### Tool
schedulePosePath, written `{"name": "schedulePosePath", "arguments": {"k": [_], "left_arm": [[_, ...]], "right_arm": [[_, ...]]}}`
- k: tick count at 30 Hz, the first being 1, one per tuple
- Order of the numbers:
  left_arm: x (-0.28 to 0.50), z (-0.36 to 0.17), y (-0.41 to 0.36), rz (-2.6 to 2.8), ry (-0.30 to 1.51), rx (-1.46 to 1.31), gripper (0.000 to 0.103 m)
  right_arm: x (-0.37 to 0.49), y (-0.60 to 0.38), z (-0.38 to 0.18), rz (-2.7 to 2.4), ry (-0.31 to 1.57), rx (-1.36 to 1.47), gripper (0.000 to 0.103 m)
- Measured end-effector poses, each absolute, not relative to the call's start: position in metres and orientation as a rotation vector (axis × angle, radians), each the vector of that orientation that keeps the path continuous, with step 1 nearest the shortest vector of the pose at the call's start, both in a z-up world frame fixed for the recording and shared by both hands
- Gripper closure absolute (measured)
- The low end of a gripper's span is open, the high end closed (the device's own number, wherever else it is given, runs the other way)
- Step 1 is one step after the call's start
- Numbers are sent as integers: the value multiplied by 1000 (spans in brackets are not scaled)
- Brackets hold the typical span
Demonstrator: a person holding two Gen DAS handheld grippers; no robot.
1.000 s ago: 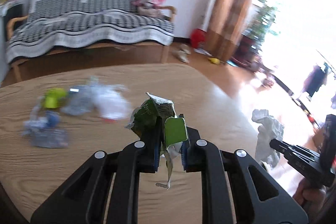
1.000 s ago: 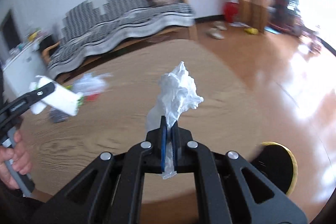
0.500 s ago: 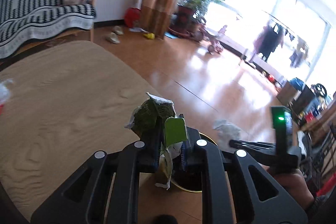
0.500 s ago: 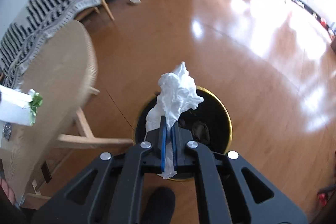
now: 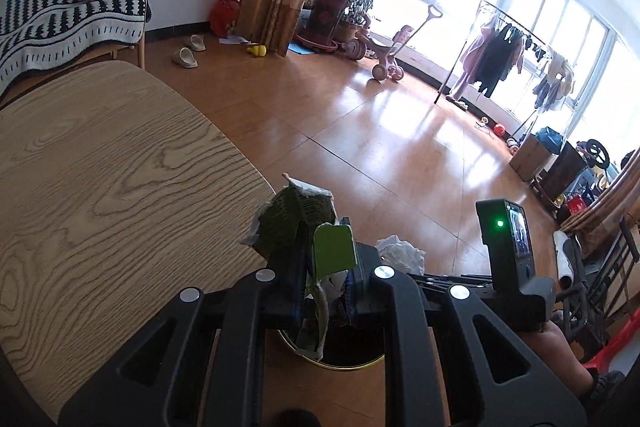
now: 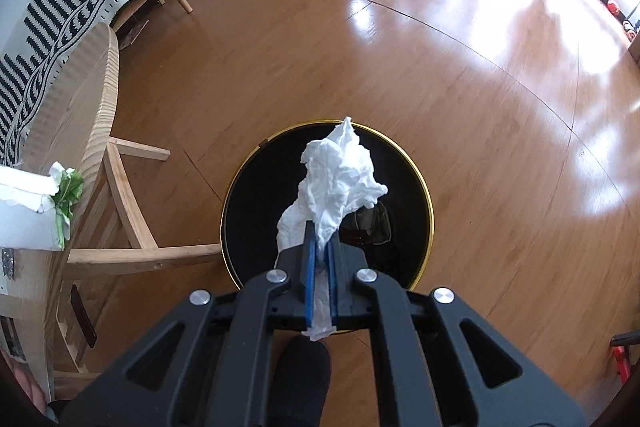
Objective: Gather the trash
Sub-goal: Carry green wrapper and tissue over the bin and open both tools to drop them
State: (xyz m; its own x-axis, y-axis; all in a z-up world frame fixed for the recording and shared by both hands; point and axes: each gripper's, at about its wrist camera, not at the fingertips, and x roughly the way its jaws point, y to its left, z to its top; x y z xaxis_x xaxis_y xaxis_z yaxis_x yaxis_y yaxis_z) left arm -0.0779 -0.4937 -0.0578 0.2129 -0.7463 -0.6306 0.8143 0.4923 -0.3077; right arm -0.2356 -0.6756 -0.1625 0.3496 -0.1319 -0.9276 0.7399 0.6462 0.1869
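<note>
Item one, our right gripper (image 6: 320,259): jaws clamped on a crumpled white tissue (image 6: 340,183), which hangs directly over the open mouth of the black, gold-rimmed bin (image 6: 424,187) on the floor; something dark already lies inside the bin, what exactly we cannot tell.

Item two, our left gripper (image 5: 324,283): jaws closed on a torn green wrapper (image 5: 296,223), its ragged tail hanging down between the pads; it is held past the edge of the wooden table (image 5: 100,195), above the near rim of the bin (image 5: 340,363), beside the right gripper's tissue (image 5: 400,253).

Progress, as we judge it: two pieces carried to the bin, neither yet released; opening both jaws is what remains for this load; the stretch of table in view is bare, but most of it lies out of frame, so we cannot say whether more trash waits there.
</note>
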Motion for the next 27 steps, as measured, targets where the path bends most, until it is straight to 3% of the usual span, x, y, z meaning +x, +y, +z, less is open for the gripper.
{"name": "schedulePosePath", "arguments": {"k": [18,20,21,22,27], "left_arm": [[-77,-71,-516,-1106,859,105,88],[-78,-73,-518,-1107,860,106,88],[-78,-74,-519,-1109,863,105,88],[-78,-75,-520,-1110,865,105,88],[-79,-81,-524,-1119,874,110,88]], "right_arm": [[-238,-680,-169,-612,1087,691,96],[-239,-682,-170,-615,1080,697,79],[-239,-683,-170,-617,1074,694,48],[-240,-681,-167,-627,1056,675,25],[-243,-681,-163,-638,1030,668,23]]}}
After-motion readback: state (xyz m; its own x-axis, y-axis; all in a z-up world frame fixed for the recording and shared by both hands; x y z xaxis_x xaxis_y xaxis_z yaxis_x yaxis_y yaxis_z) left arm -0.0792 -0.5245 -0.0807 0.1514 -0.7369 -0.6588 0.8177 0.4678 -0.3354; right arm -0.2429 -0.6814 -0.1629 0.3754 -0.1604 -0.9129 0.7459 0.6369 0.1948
